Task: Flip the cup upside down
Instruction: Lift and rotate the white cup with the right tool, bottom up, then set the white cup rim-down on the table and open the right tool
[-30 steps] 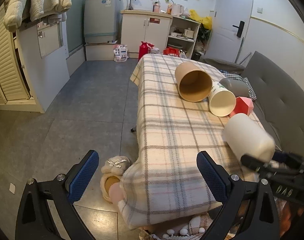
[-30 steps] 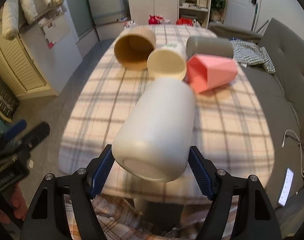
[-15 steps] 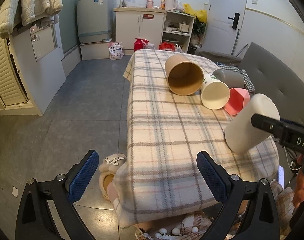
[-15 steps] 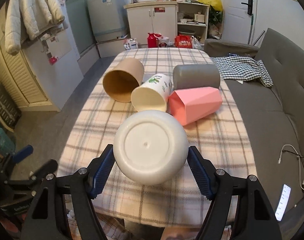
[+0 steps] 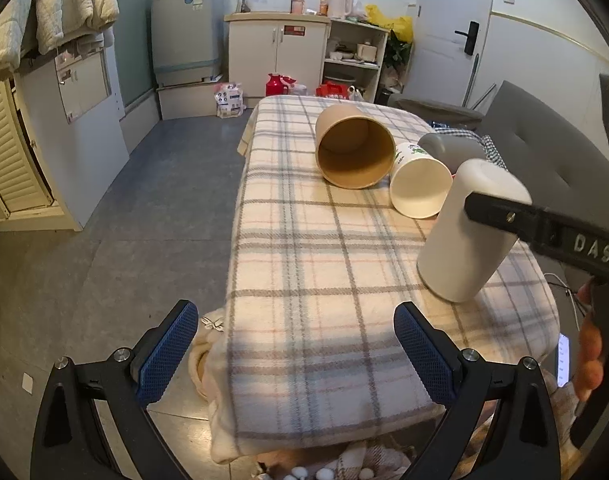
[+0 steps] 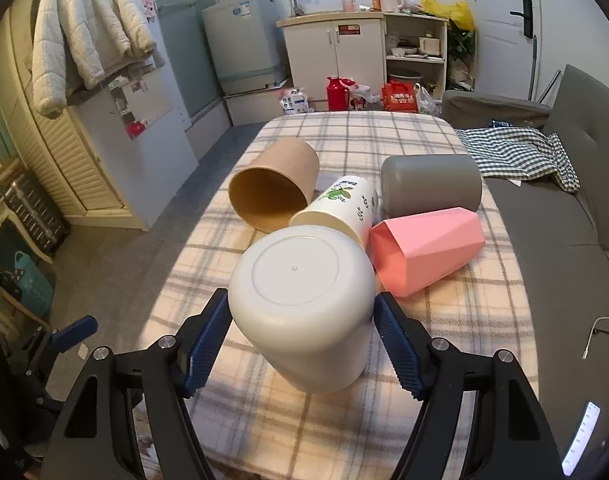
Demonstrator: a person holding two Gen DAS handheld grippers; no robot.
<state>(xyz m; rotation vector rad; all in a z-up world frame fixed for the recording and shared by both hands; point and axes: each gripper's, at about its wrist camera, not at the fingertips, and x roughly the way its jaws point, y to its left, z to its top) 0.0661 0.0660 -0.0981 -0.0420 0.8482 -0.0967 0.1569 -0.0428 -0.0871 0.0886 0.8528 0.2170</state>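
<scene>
Your right hand-held gripper is closed on the white cup, its blue pads pressed against both sides. The cup is upside down, closed base up and slightly tilted toward you, its rim down at the plaid cloth of the bench, near the front right corner. Whether the rim rests flat on the cloth you cannot tell.

Your left hand-held gripper is wide open and holds nothing; it hangs off the bench's front left corner, well apart from the cup.

Behind the white cup four others lie on their sides: a brown cup, a leaf-print cup touching it, a pink cup and a grey cup. A sofa runs along the bench's right side.
</scene>
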